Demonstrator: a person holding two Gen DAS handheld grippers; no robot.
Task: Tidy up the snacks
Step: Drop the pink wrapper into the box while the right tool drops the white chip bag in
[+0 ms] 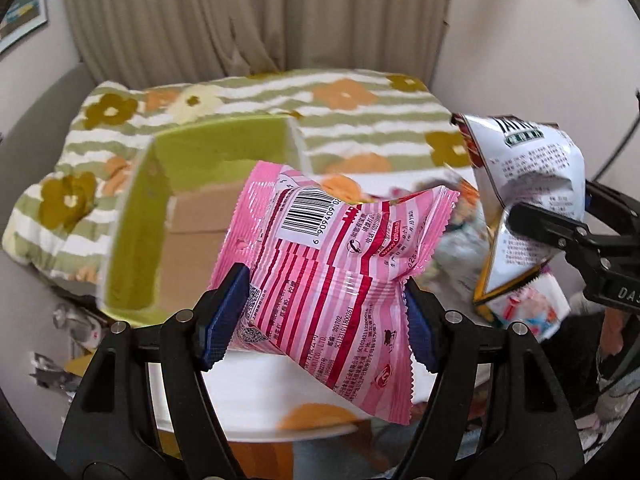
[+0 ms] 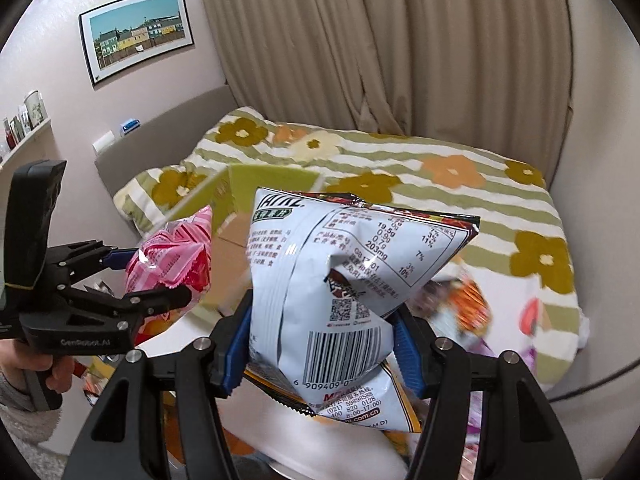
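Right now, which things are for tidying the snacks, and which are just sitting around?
For the job: pink snack bag in the left gripper; white snack bag in the right gripper; green box.

Just there: flowered blanket, curtain, framed picture.

**Figure: The two handheld grippers and what we wear**

We carry two matching tools. On the left gripper [image 1: 320, 312] we see matte black linkage arms with triangular cut-outs, round silver pivot screws, and ribbed blue pads [image 1: 224, 320] on the fingers. The right gripper [image 2: 324, 344] has the same black arms, silver screws and blue pads [image 2: 236, 344].

Seen from the right gripper, the left tool's black body bears pale lettering, "GenRobot.AI", on its side; above that lettering rises a black slab-like housing crossed by a thin yellow band. Below the lettering our hand [image 2: 44, 368] wraps a dark grip, and a fuzzy light-grey sleeve [image 2: 24, 412] covers the wrist.
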